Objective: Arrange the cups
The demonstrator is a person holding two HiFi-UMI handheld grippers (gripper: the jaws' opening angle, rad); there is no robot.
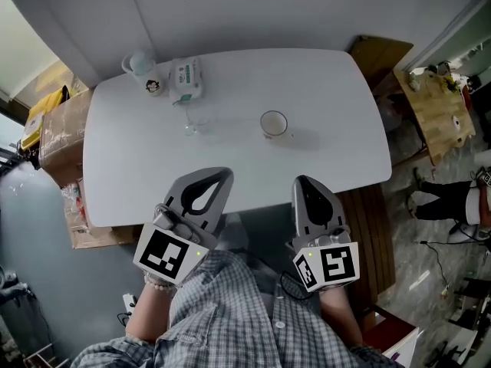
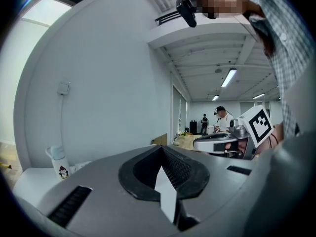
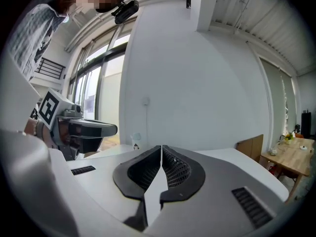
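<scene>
The left gripper (image 1: 219, 174) and right gripper (image 1: 301, 180) are held clenched, empty, at the table's (image 1: 337, 113) near edge. Upright, mouths upward: a white cup (image 1: 273, 123) mid-table, a clear glass (image 1: 189, 121) to its left, and a penguin-printed cup (image 1: 144, 71) at the far left corner.

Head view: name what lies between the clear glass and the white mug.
Nothing: head view shows bare white table between the clear glass and the white mug.

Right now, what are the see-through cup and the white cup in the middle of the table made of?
The see-through cup looks like clear glass, perhaps plastic: the white table shows through it and only faint edges glint. The white cup looks like glazed ceramic: opaque, smooth, with a thick round rim, though from above that stays a guess.
</scene>
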